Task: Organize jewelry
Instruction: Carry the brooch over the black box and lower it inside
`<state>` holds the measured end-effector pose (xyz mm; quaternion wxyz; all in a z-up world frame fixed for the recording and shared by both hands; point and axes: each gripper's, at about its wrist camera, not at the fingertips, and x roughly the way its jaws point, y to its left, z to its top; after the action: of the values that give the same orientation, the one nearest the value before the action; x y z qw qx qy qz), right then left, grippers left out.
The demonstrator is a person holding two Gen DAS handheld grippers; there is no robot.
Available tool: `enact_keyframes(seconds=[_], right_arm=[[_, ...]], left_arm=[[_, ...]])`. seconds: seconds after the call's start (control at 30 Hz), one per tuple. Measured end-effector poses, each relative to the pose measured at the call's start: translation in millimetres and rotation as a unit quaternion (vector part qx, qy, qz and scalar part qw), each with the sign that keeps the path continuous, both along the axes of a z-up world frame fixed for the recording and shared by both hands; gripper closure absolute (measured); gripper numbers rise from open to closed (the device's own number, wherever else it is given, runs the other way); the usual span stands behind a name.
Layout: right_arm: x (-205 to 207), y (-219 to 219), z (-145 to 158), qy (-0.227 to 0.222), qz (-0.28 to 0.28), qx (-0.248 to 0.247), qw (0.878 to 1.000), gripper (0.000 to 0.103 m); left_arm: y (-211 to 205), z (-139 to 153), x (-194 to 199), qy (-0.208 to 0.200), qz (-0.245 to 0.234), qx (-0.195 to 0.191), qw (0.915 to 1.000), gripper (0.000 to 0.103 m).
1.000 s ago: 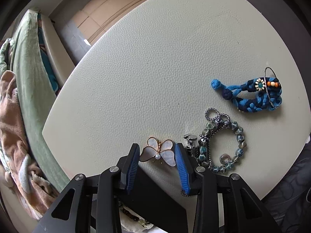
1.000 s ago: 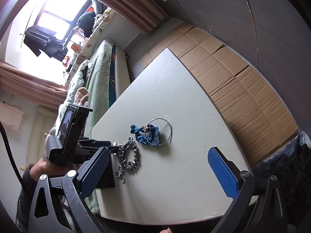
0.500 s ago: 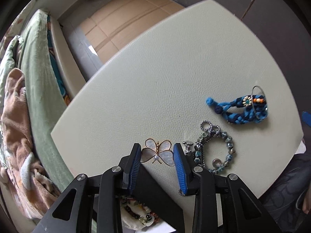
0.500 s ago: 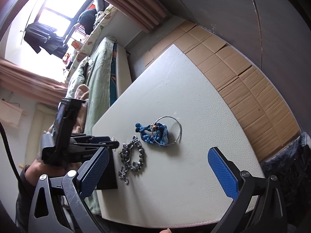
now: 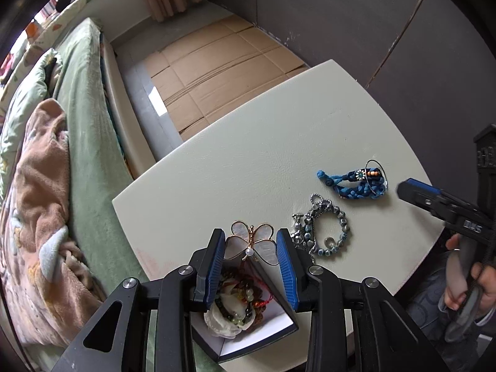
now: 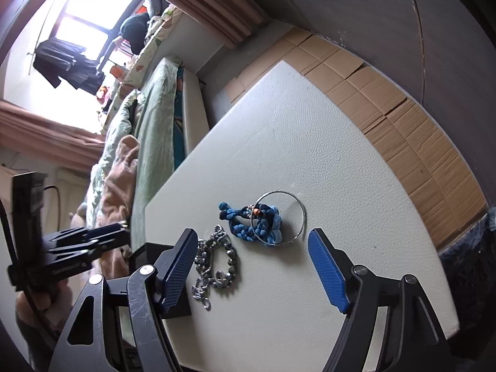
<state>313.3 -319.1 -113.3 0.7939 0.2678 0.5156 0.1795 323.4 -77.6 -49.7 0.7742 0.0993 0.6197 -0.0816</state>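
Observation:
My left gripper (image 5: 250, 241) is shut on a pearly butterfly brooch (image 5: 251, 244) and holds it lifted above an open black jewelry box (image 5: 248, 319) that holds several bead bracelets. On the white table (image 5: 248, 161) lie a grey-blue bead bracelet with a metal chain (image 5: 325, 232) and a blue braided bracelet with a thin wire hoop (image 5: 356, 181). My right gripper (image 6: 252, 255) is open and empty, low over the table, just in front of the blue braided bracelet (image 6: 255, 220). The bead bracelet (image 6: 217, 266) lies by its left finger.
A bed with green and pink blankets (image 5: 62, 186) runs along the table's left side. Flattened cardboard (image 5: 217, 62) covers the floor beyond the table. A dark wall (image 5: 341, 15) stands behind. The table's near edge (image 6: 310, 353) is close to the right gripper.
My left gripper has lifted the butterfly brooch off the table and drawn back over the open box. My right gripper has moved closer to the blue braided bracelet.

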Motion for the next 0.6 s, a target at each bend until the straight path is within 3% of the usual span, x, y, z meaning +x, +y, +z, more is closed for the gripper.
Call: enact_keyframes(seconds=[0.07, 0.33, 0.6], right_arm=[[3.3, 6.9, -5.6, 0.005, 0.006, -0.012, 1.0, 0.033], [17.9, 23.5, -20.1, 0.02, 0.023, -0.079, 0.996, 0.033], [22.9, 37.8, -15.2, 0.008, 0.042, -0.136, 0.99, 0.033]], left_arm=[[6.9, 1.9, -6.4, -0.004, 0.003, -0.005, 1.0, 0.067], [39.2, 2.4, -32.4, -0.01, 0.021, -0.025, 0.9994, 0.067], [52.6, -17.4, -49.2, 0.004, 0.035, -0.049, 0.9982, 0.067]])
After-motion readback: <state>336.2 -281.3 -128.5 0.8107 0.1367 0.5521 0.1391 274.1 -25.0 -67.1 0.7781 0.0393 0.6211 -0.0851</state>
